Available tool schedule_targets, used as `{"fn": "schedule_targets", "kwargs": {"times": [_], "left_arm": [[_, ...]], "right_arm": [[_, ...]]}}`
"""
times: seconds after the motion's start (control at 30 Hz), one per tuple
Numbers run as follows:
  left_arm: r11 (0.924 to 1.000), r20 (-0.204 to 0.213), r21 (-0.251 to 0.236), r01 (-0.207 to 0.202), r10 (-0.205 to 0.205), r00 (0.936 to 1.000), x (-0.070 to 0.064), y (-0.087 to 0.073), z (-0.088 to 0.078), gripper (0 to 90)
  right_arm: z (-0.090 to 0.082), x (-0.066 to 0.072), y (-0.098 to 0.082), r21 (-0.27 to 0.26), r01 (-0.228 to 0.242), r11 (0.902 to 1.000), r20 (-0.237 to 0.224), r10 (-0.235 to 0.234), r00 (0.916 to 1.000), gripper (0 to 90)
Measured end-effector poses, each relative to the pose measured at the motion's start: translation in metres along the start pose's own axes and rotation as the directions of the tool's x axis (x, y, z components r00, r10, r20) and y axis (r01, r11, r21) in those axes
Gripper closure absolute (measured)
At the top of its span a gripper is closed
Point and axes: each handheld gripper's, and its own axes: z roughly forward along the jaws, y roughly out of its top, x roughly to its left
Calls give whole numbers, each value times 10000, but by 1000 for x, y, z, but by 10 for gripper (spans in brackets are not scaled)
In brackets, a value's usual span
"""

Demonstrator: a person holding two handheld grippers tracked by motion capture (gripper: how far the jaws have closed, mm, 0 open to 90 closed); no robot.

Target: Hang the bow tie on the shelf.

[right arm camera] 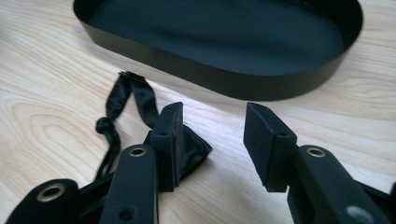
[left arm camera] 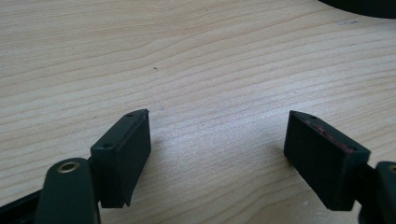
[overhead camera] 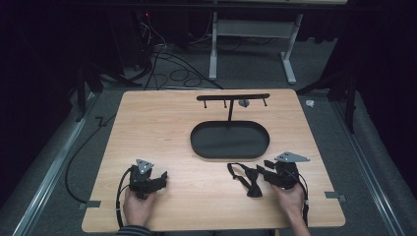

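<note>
Resting low over the wooden table, the left gripper sits at the near left in the high view, held by the person's left hand. Its jaws stand wide apart with nothing between them; the left gripper view shows bare wood grain across the gap, a detail the high view is too small to give.

Right gripper: near right in the high view, held by the right hand, jaws pointing left toward a black bow tie. The right gripper in its own view has its jaws partly open. The bow tie lies on the table just beside and partly behind the left-hand jaw; bare wood shows in the gap, and neither pad presses the fabric. Its strap loops away toward the far left of that view.

Black oval tray: mid-table, just beyond the bow tie. The right gripper view shows its thin upright wall close up; the far rim is cut off at the top.

T-shaped stand: rises from the tray in the high view, crossbar with small pegs; a small grey item hanging there is too small to make out.

The floor beyond the table holds cables and a white desk frame, largely in darkness.
</note>
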Motion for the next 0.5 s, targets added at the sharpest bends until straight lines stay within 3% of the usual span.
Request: {"fn": "schedule_targets", "kwargs": {"times": [0.5], "left_arm": [[10000, 0, -4, 5, -5, 10000, 0, 0, 0, 233]], "right_arm": [[11, 26, 22, -13, 754, 9971, -805, -753, 9939, 607]]}}
